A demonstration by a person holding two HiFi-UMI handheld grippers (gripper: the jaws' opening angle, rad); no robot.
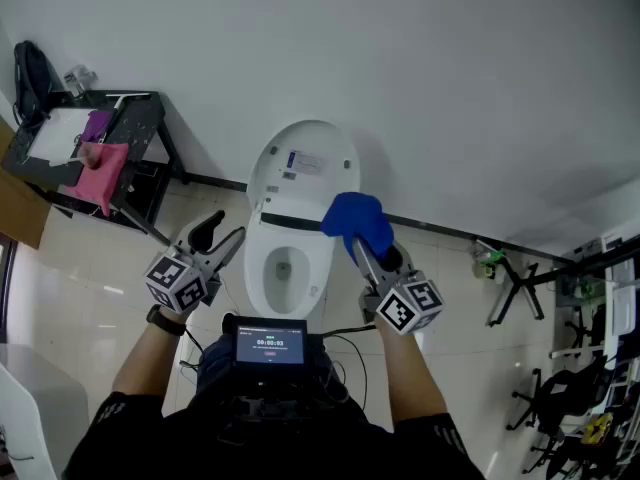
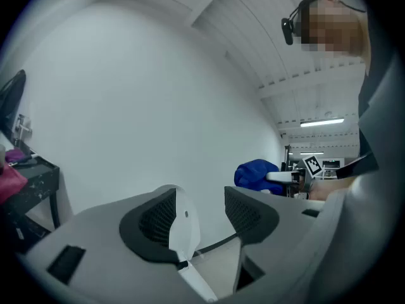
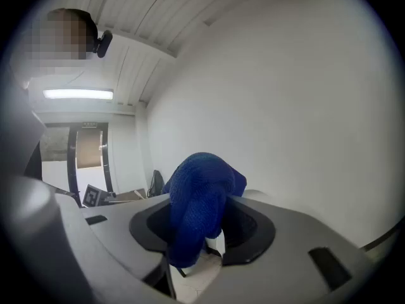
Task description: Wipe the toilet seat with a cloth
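Note:
A white toilet stands against the wall with its lid (image 1: 305, 163) raised and its seat (image 1: 256, 280) down over the bowl. In the head view, my right gripper (image 1: 357, 242) hovers over the bowl's right rim, shut on a bunched blue cloth (image 1: 358, 220). The cloth (image 3: 199, 201) fills the gap between the right gripper's (image 3: 204, 225) jaws and hangs below them. My left gripper (image 1: 222, 234) is open and holds nothing, just left of the bowl. In the left gripper view, the left gripper (image 2: 199, 215) frames the toilet's white lid (image 2: 182, 223), and the blue cloth (image 2: 256, 173) shows at right.
A black table (image 1: 140, 118) at the far left carries a pink cloth (image 1: 100, 176) and white paper. A black tripod stand (image 1: 515, 288) and a green bottle (image 1: 487, 258) sit at the right, by chairs. A small screen (image 1: 270, 343) hangs at the person's chest.

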